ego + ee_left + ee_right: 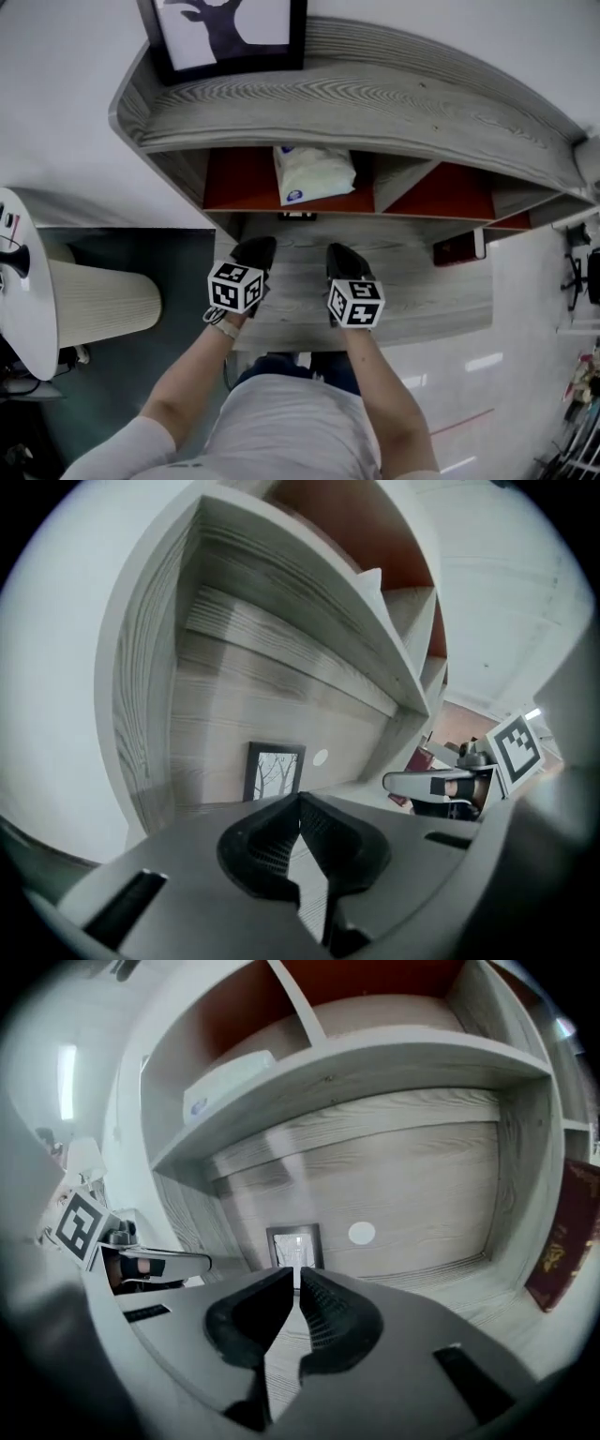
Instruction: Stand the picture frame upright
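Note:
A small black picture frame (pixel 275 771) with a tree print stands upright against the back panel of the grey wooden desk niche (pixel 403 281). It shows in the right gripper view too, as the frame (pixel 296 1246) just beyond the jaws. From the head view only the frame's top edge (pixel 296 216) is visible under the shelf. My left gripper (pixel 255 249) and right gripper (pixel 339 253) hover side by side over the desk, a short way in front of the frame. The left gripper (pixel 300 801) is shut on nothing. The right gripper (pixel 297 1274) is also shut and empty.
A white tissue pack (pixel 314 173) lies in a red-backed shelf compartment above. A dark red book (pixel 567 1237) leans at the niche's right side. A larger framed print (pixel 225 33) stands on the shelf top. A ribbed lamp shade (pixel 98 300) and a white round table (pixel 28 309) are at the left.

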`<state>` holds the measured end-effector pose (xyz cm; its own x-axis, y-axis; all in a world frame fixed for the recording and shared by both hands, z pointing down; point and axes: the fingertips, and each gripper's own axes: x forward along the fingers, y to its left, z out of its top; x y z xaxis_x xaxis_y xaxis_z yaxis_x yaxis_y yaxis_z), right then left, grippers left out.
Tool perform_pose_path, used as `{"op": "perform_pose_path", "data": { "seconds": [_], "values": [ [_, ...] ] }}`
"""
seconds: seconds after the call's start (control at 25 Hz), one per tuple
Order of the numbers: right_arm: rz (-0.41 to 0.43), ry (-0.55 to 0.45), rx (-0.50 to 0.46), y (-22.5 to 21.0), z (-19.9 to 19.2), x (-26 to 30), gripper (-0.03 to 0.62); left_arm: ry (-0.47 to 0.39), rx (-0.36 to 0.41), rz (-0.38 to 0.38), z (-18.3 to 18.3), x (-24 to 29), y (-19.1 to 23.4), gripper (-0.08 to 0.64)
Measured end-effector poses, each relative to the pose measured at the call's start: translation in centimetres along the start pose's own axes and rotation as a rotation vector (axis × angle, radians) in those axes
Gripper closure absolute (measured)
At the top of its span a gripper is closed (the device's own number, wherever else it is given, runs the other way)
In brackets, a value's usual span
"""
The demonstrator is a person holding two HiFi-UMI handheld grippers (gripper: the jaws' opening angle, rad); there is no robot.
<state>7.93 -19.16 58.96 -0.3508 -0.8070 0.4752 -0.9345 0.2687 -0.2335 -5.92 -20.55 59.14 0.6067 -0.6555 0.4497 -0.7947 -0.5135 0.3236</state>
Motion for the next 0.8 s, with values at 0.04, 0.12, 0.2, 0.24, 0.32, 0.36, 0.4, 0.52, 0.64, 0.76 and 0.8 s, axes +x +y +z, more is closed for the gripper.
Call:
{"op": "perform_pose_path", "data": {
  "seconds": [0.04,0.12,0.2,0.24,0.32,0.36,0.4,0.52,0.64,0.76,0.8],
  "values": [
    [-0.001,-0.005,0.002,0.3,0.4,-0.7,0.558,-0.006,-0.001,-0.008,0.5,-0.7,-0.4,0.545],
    [0.008,-0.009,-0.001,1.2,1.2,-2.0,0.562,-0.019,-0.004,-0.025,1.5,-2.0,-1.4,0.545],
    [0.036,-0.009,-0.009,2.4,2.1,-3.3,0.565,-0.025,0.002,-0.042,2.4,-3.3,-2.6,0.545],
    [0.059,-0.012,-0.007,3.1,2.7,-4.0,0.565,-0.028,0.009,-0.052,2.8,-4.0,-3.3,0.545],
    [0.118,-0.025,0.014,4.6,3.9,-5.3,0.565,-0.038,0.02,-0.071,3.8,-5.3,-4.7,0.545],
    [0.144,-0.035,0.021,5.3,4.7,-6.0,0.565,-0.046,0.021,-0.077,4.3,-6.1,-5.3,0.545],
    [0.165,-0.043,0.021,6.0,5.4,-6.8,0.565,-0.055,0.016,-0.08,4.8,-6.8,-5.9,0.545],
    [0.204,-0.063,-0.021,7.3,7.3,-8.7,0.565,-0.086,-0.012,-0.089,6.7,-8.5,-7.5,0.545],
    [0.241,-0.077,-0.037,8.1,8.8,-10.3,0.565,-0.112,0.013,-0.093,8.5,-9.7,-9.3,0.545],
    [0.279,-0.105,-0.013,8.5,10.5,-11.8,0.565,-0.136,0.019,-0.096,10.2,-11.0,-10.7,0.545],
    [0.292,-0.116,-0.015,8.5,11.1,-12.2,0.565,-0.147,0.016,-0.094,10.7,-11.4,-11.2,0.545]
  ]
}}
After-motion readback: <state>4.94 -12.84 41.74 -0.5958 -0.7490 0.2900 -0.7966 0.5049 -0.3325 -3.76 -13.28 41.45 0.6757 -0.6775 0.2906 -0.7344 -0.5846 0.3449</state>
